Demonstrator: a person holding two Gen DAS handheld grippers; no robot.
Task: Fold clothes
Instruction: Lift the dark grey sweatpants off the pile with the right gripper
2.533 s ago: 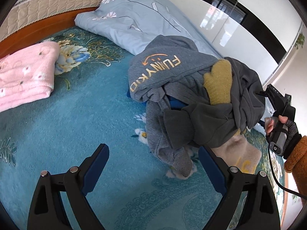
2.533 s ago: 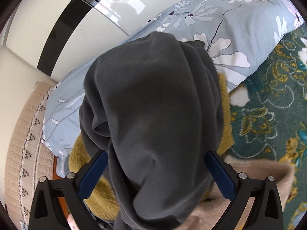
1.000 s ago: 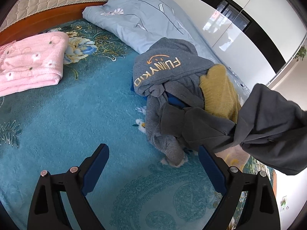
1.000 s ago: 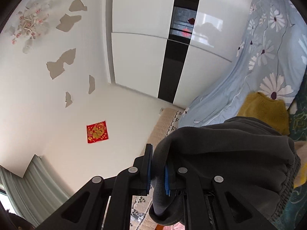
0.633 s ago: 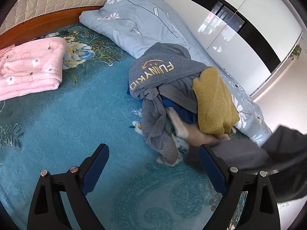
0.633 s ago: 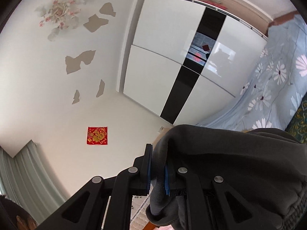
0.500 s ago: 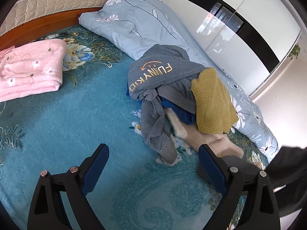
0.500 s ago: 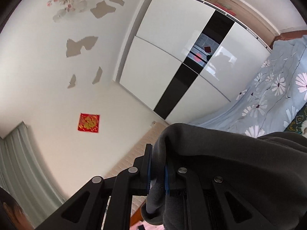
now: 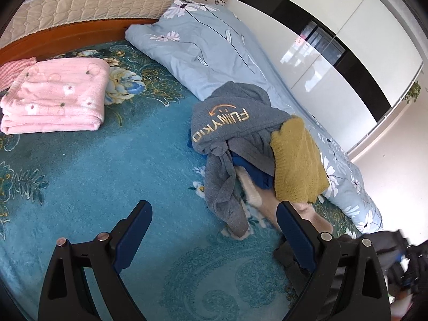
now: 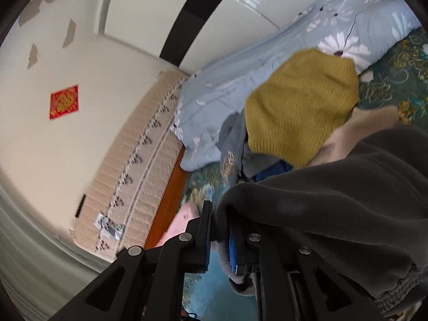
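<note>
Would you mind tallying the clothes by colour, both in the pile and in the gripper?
Grey: 2, FUNNY KID hoodie, dark grey garment in right gripper
Mustard: 1, knit
Blue: 1, garment
Cream: 1, garment
Total: 5

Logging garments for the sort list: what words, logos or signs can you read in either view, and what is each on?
"FUNNY KID", gold letters under a gold smile mark, on the grey sweatshirt in the clothes pile.
Gold print shows on that sweatshirt in the right wrist view too, but it is too blurred to read.
Red square wall sign with gold characters: too blurred to read.
Nothing else readable.
</note>
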